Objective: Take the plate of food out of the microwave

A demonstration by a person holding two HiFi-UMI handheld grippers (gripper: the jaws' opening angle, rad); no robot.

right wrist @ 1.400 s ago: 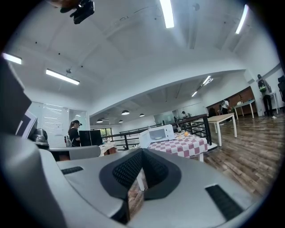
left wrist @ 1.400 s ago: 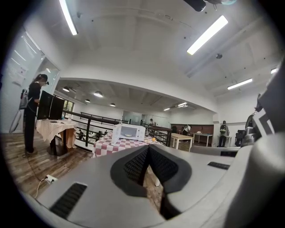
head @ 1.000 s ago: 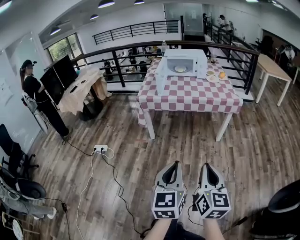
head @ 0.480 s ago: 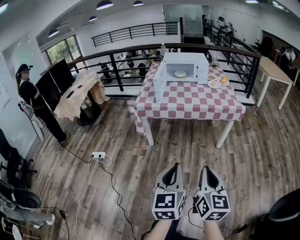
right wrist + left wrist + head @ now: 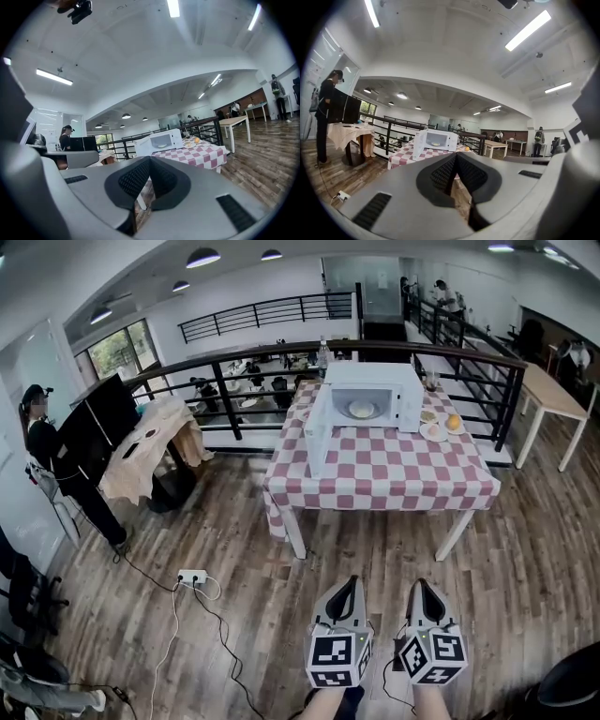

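Approach seems the step in hand: the left tongs (image 5: pixel 349 585) and right tongs (image 5: pixel 419 587) are both closed and empty, side by side over the floor (image 5: pixel 234 549), well short of the desk (image 5: pixel 394 479). The plate of food (image 5: pixel 362 410) sits far ahead of them inside the microwave (image 5: pixel 375 381), whose door (image 5: pixel 317 432) stands open. Next, I judge, comes nearing the desk, parting the tongs and taking the plate's rim. No brand or lettering is readable.

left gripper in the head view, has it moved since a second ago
Yes, the left gripper has come nearer the checkered table ahead.
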